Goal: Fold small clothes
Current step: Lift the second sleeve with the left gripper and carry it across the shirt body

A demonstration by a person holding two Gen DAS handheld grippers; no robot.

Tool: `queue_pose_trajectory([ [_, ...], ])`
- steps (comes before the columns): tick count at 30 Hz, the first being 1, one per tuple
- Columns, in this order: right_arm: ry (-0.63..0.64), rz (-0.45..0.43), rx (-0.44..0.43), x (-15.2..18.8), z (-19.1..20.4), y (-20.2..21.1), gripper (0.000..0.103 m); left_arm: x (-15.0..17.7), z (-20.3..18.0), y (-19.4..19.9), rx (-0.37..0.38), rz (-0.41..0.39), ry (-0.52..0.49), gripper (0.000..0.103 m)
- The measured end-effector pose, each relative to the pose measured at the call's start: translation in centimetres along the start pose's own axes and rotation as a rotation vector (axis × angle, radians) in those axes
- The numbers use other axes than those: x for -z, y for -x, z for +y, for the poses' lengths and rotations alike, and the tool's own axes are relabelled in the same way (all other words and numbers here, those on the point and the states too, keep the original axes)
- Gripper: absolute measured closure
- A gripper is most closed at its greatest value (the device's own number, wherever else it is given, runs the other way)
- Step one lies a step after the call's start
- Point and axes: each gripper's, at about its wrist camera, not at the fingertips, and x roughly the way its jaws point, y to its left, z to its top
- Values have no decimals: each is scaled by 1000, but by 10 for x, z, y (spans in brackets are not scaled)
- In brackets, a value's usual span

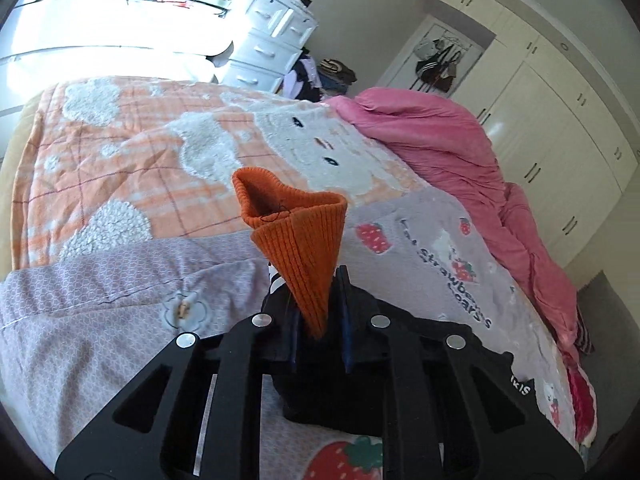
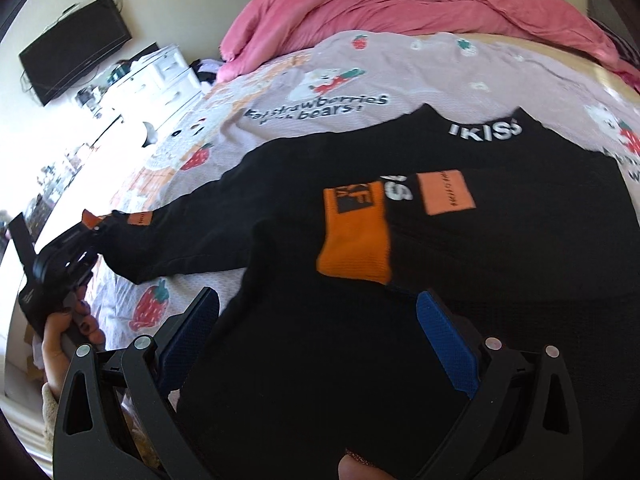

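A small black sweater (image 2: 304, 208) with orange cuffs and white "IKISS" lettering lies on the bed. Its right sleeve is folded across the chest, the orange cuff (image 2: 356, 240) on top. My left gripper (image 1: 318, 300) is shut on the other sleeve's orange ribbed cuff (image 1: 296, 232), which sticks up between the fingers. It also shows in the right wrist view (image 2: 90, 226), holding that sleeve stretched out to the left. My right gripper (image 2: 316, 320) is open and empty, just above the sweater's lower body.
A crumpled pink duvet (image 2: 380, 4) lies along the bed's far side. The lilac strawberry-print sheet (image 2: 400, 80) and an orange checked blanket (image 1: 120, 152) cover the bed. White drawers (image 1: 272, 40), a wardrobe (image 1: 560, 112) and a wall TV (image 2: 76, 48) stand around.
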Motion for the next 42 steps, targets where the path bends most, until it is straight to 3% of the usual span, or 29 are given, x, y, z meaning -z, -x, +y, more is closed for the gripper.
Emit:
queue_pose_trajectory([
  [6,-91,-14,63,10,-37,16,5,7,-30,11,120,-7,-44,96],
  [20,-255,-105,69,11,-92,58,5,25,-79,24,352,31,-106,98],
  [34,-294,-165,80,12,-110,84,4,58,-133,33,507,113,-214,98],
  [42,-313,-194,117,14,-124,96,4,91,-169,36,580,178,-326,98],
])
